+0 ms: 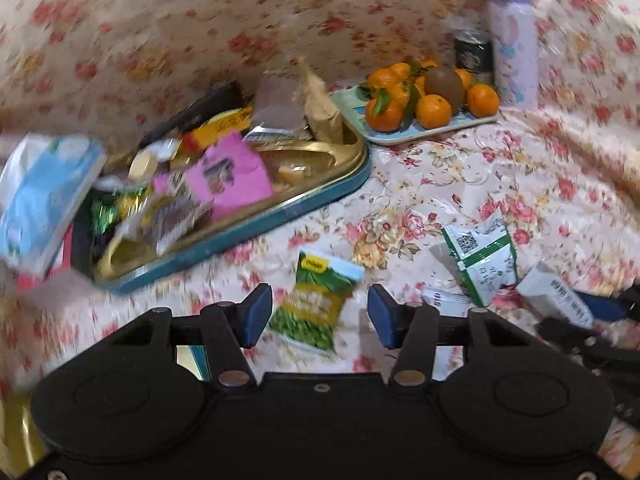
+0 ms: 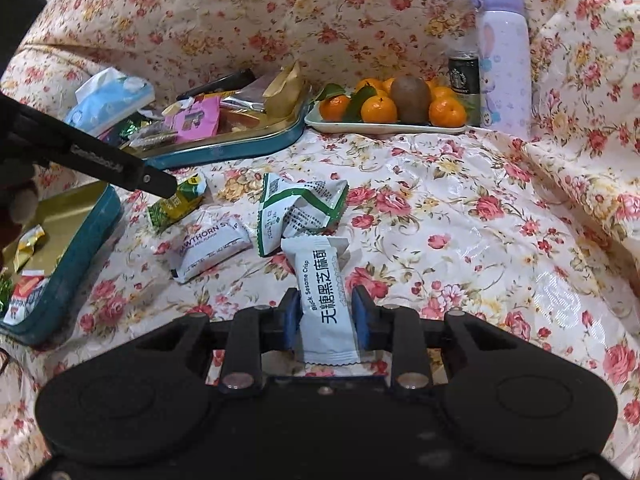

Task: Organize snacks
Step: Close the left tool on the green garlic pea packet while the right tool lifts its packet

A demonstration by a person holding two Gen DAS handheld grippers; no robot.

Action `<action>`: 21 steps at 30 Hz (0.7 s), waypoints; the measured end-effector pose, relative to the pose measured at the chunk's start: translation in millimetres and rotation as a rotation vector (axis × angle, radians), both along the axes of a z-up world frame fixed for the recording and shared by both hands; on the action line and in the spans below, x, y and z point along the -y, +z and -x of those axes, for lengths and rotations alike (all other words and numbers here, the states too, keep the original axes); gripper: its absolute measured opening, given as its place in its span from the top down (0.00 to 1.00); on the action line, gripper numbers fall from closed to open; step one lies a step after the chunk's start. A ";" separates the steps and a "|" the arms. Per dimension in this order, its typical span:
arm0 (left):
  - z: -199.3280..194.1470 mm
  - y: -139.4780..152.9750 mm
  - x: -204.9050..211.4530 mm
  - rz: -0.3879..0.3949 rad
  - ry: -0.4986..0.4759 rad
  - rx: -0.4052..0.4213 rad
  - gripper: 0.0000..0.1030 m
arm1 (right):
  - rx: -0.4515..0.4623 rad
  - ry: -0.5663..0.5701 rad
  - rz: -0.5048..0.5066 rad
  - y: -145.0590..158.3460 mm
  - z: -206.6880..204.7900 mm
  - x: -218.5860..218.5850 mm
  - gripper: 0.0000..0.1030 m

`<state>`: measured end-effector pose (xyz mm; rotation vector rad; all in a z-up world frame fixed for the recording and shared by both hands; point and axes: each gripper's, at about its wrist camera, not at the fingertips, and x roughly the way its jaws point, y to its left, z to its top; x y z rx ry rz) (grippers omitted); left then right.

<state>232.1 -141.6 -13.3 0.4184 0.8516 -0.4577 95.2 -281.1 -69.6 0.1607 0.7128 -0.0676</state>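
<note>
Floral cloth (image 2: 460, 208); fruit tray (image 2: 384, 127), bottle (image 2: 505, 60) behind scattered packets (image 2: 298, 210).

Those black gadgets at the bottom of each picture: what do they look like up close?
Each is a hand-held gripper, left gripper and right gripper alike. A wide matte black plastic body has two rounded lobes with raised discs. Black link bars on silver pivot pins carry the jaws, faced with blue pads. Seen from the right camera, the left one's side bears small white lettering, too blurred to read.

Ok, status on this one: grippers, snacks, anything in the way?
Left gripper open over green pea packet. Right gripper shut on sesame crisp bar. Two packets loose on cloth; tin path unobstructed.
</note>
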 end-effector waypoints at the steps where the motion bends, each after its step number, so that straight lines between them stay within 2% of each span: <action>1: -2.2 -1.0 1.6 -0.012 -0.017 0.004 0.44 | 0.004 0.000 0.000 -0.6 0.7 -0.1 0.70; 3: -7.5 -3.6 2.6 -0.018 -0.043 -0.004 0.44 | 0.011 0.001 0.003 -1.3 1.7 -0.5 0.70; 7: -20.2 -13.1 2.7 -0.026 -0.097 -0.078 0.44 | 0.011 0.001 -0.003 -1.5 1.4 0.0 0.70; 12: -31.0 -31.3 4.1 -0.100 -0.097 -0.123 0.43 | 0.014 0.001 -0.020 -1.5 2.9 1.8 0.70; 21: -37.8 -34.5 5.9 -0.060 -0.094 -0.120 0.40 | 0.024 -0.012 -0.018 -2.3 4.0 -1.0 0.70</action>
